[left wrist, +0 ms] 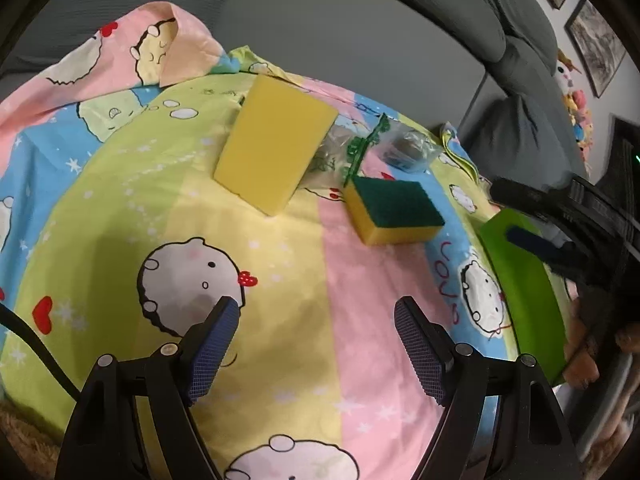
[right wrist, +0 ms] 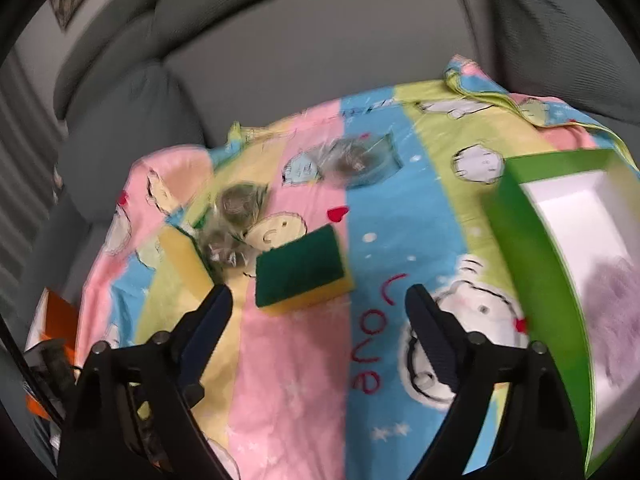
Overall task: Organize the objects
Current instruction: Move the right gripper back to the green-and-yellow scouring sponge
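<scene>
Both claws hang over the cartoon-print sheet (left wrist: 280, 280) spread on the grey sofa, and nothing is held yet. The right claw (right wrist: 320, 300) stands wide and empty, with the green-topped yellow scouring sponge (right wrist: 302, 270) lying just beyond its tips, between them. The risk, I'd say: the sheet is soft and loose, so a low bite could pinch fabric along with the sponge and drag everything. The crinkly clear bags of metal scourers (right wrist: 236, 216) sit touching the sponge's far left side and may snag. The green cardboard box with a white inside (right wrist: 532, 248) waits at the right; something pale and fuzzy already lies in it. The left claw (left wrist: 316, 312) is wide too, touching nothing, with the plain yellow sponge block (left wrist: 276, 140) well beyond it.
</scene>
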{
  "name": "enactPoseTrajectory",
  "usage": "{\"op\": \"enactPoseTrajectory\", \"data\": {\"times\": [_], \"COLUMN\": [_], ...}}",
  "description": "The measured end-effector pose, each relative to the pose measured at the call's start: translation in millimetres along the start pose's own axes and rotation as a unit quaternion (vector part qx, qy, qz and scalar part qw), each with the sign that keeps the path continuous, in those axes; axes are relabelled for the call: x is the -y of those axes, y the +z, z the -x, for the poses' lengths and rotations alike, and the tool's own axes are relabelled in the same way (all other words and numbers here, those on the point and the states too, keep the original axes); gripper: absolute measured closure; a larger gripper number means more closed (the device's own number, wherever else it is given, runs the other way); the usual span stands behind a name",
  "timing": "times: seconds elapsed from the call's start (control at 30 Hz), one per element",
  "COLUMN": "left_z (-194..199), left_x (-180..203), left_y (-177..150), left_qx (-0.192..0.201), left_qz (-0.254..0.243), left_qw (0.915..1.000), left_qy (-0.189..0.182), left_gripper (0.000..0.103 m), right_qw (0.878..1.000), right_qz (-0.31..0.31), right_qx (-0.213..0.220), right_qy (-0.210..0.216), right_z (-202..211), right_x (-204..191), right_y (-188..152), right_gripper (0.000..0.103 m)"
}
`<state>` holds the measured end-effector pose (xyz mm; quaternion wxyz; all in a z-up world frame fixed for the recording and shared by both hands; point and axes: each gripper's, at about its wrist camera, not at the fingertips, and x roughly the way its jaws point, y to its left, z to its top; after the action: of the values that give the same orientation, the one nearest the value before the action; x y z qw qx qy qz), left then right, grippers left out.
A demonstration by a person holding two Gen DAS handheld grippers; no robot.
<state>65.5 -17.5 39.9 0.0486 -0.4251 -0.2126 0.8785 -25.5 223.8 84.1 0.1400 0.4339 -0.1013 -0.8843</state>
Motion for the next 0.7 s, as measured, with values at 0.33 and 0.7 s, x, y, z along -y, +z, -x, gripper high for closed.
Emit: {"op": "enactPoseTrajectory", "data": {"times": [0.33,0.7], "left_z": [-8.8,-12.8], "left_x": [-17.5,-14.0], "left_y": [4.8,4.5], "left_qx": [-0.011,-0.018], "left_qz": [0.04,0.043], "left_qw": [0.999,0.9986], "left_qy": [-0.018,-0.025], "left_gripper": [0.022,0.022], "right_qw": [0.995,0.996], "right_qz": [-0.006,-0.03], "right_qx": [-0.085,-0.085], "right_qy": [-0.046,0.03], "right_z": [-88.2,-80.5], "right_x": [1.9,7.4], "right_y": [28.9,9.4], "right_gripper": [0.044,0.076]}}
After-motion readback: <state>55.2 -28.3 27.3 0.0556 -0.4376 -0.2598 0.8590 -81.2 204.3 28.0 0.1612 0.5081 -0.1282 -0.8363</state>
